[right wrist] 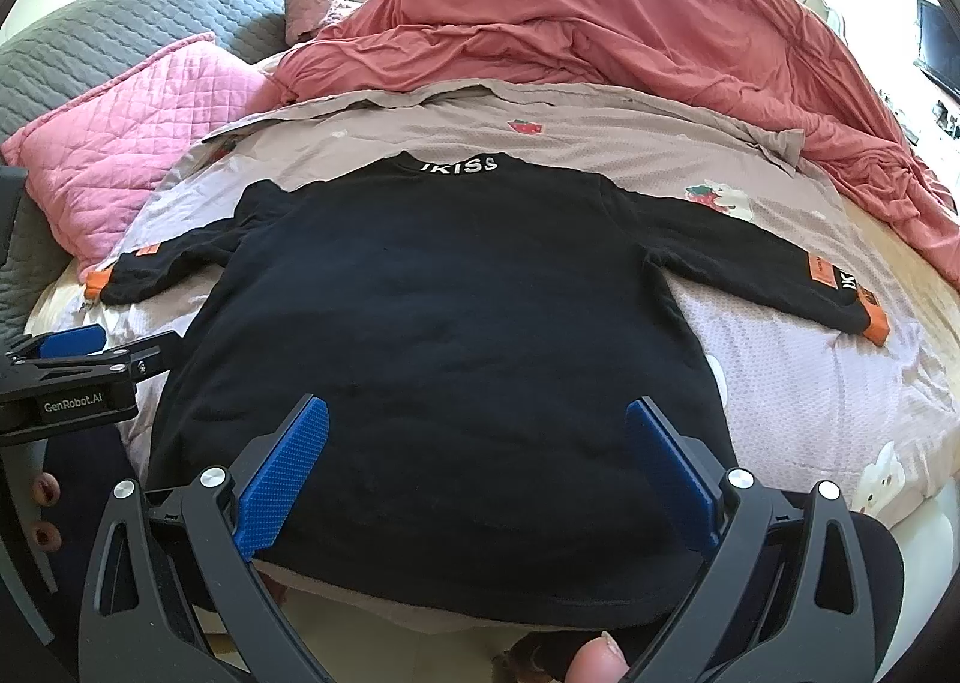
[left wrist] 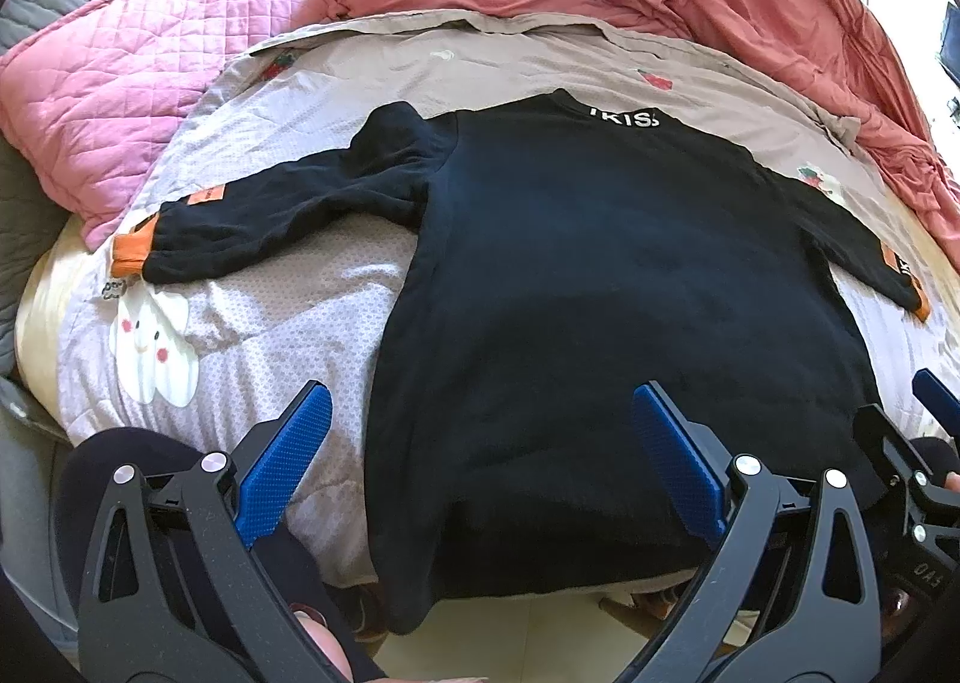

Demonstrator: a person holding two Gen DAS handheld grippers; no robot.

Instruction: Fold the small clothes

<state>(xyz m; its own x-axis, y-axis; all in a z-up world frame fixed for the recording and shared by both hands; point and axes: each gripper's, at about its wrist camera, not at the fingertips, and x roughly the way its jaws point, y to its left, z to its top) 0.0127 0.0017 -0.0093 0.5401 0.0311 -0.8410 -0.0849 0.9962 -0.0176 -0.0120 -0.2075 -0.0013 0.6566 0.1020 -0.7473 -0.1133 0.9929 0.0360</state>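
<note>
A small black long-sleeved top point(left wrist: 576, 287) with orange cuffs and white letters at the collar lies flat on the bed, sleeves spread, hem hanging over the near edge. It also fills the middle of the right wrist view point(right wrist: 444, 335). My left gripper point(left wrist: 480, 413) is open and empty, above the hem's left part. My right gripper point(right wrist: 477, 431) is open and empty, above the middle of the hem. The right gripper's tip shows at the left view's right edge point(left wrist: 936, 401); the left gripper shows at the right view's left edge point(right wrist: 72, 347).
The top lies on a lilac-grey printed quilt point(left wrist: 288, 299). A pink quilted pillow point(left wrist: 138, 83) sits at the far left. A bunched salmon duvet point(right wrist: 600, 23) lies along the back and right. A grey quilted cover point(right wrist: 120, 23) is behind the pillow. Floor shows below the bed edge point(left wrist: 510, 641).
</note>
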